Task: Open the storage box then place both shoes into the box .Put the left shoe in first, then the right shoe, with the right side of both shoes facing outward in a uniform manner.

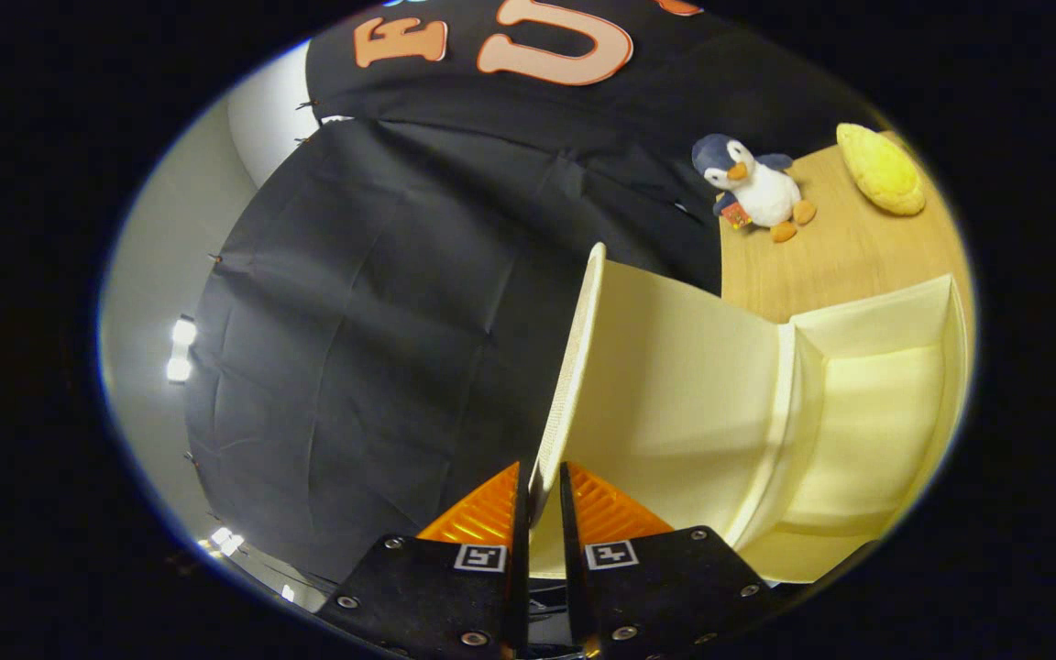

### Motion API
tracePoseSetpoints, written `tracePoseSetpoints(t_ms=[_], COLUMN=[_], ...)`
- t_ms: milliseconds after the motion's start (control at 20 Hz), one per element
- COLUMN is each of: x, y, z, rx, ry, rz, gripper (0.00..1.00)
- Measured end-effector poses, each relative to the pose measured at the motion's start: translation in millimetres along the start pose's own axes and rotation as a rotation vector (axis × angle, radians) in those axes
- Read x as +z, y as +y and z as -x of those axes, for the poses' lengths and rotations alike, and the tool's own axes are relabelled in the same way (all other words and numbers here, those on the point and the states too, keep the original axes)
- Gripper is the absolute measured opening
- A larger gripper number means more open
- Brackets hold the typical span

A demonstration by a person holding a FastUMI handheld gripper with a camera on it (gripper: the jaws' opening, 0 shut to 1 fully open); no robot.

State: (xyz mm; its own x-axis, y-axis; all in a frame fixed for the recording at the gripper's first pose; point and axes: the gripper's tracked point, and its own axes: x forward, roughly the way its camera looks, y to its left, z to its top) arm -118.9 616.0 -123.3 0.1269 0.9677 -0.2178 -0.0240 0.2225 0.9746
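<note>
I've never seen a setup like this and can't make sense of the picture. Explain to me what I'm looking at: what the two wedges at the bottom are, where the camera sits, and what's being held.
The camera rides on a handheld gripper that a person carries, and it looks forward along the two fingers, the wedges you noticed. Its fisheye lens bends straight lines.

Both fingers are pinched on the edge of a cream lid, the flap of the storage box. The lid is swung up, so the box stands open and you can see into it. No shoe is seen in the box.

Beyond the box is a wooden table with a plush penguin and a yellow cushion-like thing on it. The dark cloth behind is the booth's wall.
</note>
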Motion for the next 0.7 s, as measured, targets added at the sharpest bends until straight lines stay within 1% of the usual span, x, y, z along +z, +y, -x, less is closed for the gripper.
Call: tracePoseSetpoints(t_ms=[50,100,150,200,300,450,550,600,700], x=[1.8,2.2,3.8,3.8,6.7,21.0,28.1,28.2,36.4], y=[4.5,9.6,11.9,11.8,2.5,-35.1,-71.8,-89.8,-125.1], z=[-0.3,2.4,4.4,6.1,16.1,42.2,63.9,74.9,102.9], rx=[0.013,0.021,0.027,0.033,0.002,-0.113,-0.206,-0.254,-0.355], ry=[-0.014,-0.03,-0.039,-0.042,-0.055,-0.122,-0.148,-0.153,-0.181], rz=[0.005,0.02,0.031,0.039,0.079,0.18,0.22,0.235,0.265], gripper=[0.22,0.35,0.38,0.46,0.51,0.57,0.69,0.77,0.85])
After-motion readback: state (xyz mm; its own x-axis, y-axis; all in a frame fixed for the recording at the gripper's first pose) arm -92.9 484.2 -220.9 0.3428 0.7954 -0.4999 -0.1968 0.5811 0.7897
